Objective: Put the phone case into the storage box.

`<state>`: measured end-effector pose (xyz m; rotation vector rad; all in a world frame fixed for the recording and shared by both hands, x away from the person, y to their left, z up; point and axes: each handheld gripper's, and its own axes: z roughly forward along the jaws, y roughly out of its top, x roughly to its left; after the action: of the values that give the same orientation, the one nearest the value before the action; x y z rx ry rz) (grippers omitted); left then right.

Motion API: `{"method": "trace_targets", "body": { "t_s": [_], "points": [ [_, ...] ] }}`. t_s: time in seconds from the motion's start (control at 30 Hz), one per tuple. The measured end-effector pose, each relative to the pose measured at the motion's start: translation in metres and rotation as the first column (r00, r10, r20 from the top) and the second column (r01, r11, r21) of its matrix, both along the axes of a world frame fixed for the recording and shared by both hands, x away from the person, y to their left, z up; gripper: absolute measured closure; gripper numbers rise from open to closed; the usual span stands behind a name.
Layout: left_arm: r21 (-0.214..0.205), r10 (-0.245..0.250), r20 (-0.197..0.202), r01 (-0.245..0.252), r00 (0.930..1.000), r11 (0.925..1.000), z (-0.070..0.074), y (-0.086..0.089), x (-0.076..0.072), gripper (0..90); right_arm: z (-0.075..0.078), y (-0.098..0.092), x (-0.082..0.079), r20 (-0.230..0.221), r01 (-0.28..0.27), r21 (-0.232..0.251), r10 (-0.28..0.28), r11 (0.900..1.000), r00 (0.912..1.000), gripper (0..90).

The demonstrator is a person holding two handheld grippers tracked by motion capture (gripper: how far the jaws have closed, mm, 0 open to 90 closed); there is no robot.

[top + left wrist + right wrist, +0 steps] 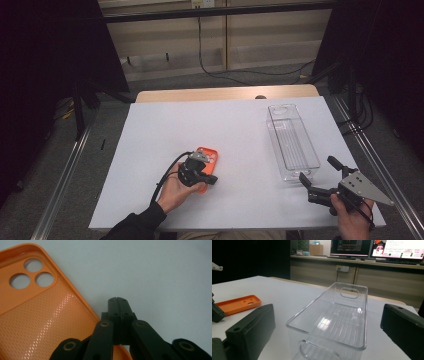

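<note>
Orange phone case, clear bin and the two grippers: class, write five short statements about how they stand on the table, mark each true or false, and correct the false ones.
1. The orange phone case lies with its hollow inside facing up. True.
2. The left gripper has its jaws open wide. False: they are shut together, with nothing between the tips.
3. The clear bin holds the phone case. False: the bin is empty; the case lies apart on the white table cover.
4. The right gripper has open jaws, pointing at the bin's near end. True.
5. The right gripper grips the bin's rim. False: the right gripper view shows its jaws either side of the near end, not pressing on it.
</note>
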<state>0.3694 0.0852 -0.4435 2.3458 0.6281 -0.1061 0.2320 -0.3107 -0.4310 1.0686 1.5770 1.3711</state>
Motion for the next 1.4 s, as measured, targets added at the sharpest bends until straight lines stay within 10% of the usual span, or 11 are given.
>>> {"method": "trace_targets", "body": {
  "t_s": [0.67,1.4],
  "points": [
    [-0.023,-0.01,-0.005,0.01,0.9999,0.9997,0.0,0.01,0.0,90.0,0.0,0.0,0.0,0.001,-0.003,0.0,0.003,1.0,1.0,0.0],
    [-0.182,0.046,0.138,-0.02,0.9894,0.9831,0.023,0.026,-0.012,76.3,0.0,0.0,0.0,0.002,-0.006,0.001,0.006,1.0,1.0,0.0]
  ]
}}
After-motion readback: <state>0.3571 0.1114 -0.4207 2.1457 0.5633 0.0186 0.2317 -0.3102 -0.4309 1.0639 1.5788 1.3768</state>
